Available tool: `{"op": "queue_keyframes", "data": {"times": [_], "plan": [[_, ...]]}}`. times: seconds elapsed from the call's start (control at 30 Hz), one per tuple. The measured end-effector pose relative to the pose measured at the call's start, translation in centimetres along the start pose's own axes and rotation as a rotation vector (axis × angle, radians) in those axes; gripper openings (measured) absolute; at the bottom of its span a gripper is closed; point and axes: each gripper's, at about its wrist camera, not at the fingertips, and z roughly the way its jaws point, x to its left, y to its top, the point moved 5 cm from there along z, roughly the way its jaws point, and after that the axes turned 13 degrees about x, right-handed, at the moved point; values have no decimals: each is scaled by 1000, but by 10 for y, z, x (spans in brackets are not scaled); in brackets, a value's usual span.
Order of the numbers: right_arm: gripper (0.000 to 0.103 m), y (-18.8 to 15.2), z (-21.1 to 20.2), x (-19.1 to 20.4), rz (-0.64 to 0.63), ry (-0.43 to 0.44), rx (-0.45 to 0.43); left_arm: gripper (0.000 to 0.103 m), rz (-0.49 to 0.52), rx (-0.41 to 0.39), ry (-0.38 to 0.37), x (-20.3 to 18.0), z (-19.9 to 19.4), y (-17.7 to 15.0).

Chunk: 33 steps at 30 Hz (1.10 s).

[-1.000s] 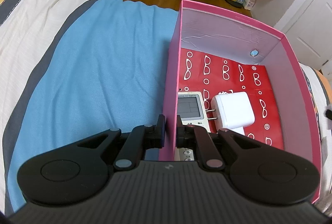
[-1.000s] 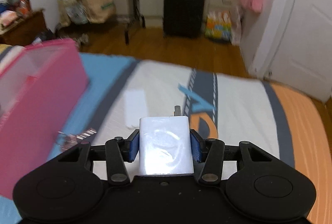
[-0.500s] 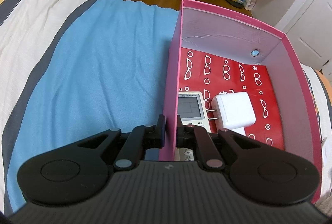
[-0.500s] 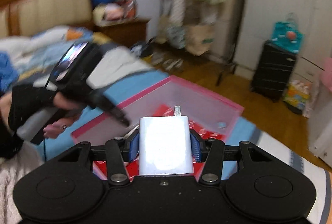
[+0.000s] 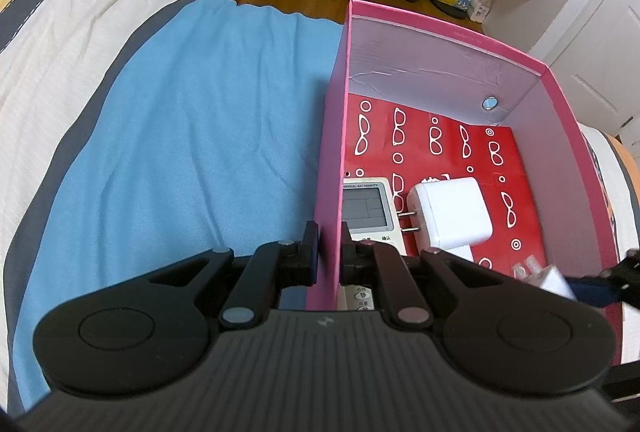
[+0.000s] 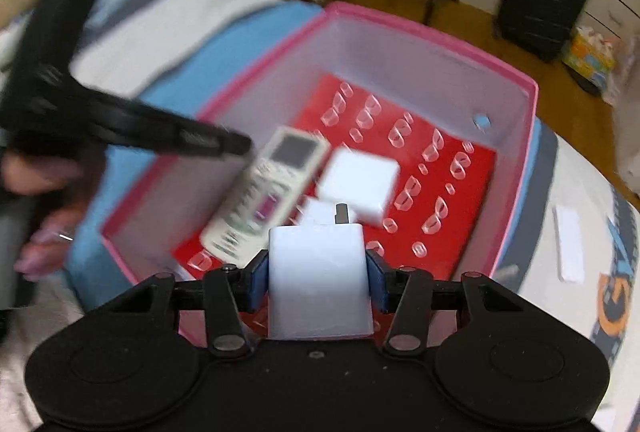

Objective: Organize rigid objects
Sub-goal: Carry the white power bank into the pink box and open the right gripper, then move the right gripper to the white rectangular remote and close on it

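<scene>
Hovering over the pink box (image 6: 516,168), the right gripper (image 6: 318,282) clamps a white charger (image 6: 318,284); the left gripper (image 5: 329,252) pinches the box's wall. Best released low, on bare red floor beside the remote (image 6: 264,192).

Left gripper (image 5: 329,256): black ribbed body, round side discs, silver pivot pins, small bolt mark. Right gripper (image 6: 318,272): matte black, blue pads (image 6: 258,282), silver screws.
</scene>
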Motion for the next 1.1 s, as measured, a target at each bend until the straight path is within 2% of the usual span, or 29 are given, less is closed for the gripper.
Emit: {"op": "queue_keyframes", "data": {"times": [0.17, 0.27, 0.33, 0.47, 0.63, 0.8, 0.93, 1.1], "plan": [[55, 4, 29, 1, 62, 98, 135, 7, 3, 0, 0, -2, 0, 0], [55, 4, 40, -6, 123, 137, 164, 8, 3, 1, -4, -1, 0, 0], [56, 1, 40, -5, 109, 134, 162, 8, 7, -1, -5, -1, -1, 0], [59, -8, 13, -2, 79, 146, 63, 8, 19, -5, 2, -3, 0, 0], [60, -24, -45, -16, 48, 132, -146, 8, 12, -1, 0, -2, 0, 0], [62, -52, -95, -59, 34, 59, -376, 7, 12, 0, 8, -3, 0, 1], [64, -65, -102, -108, 114, -17, -397, 7, 14, -1, 15, -4, -1, 1], [64, -78, -88, -160, 209, -29, -367, 7, 19, -4, 28, -6, -1, 1]]}}
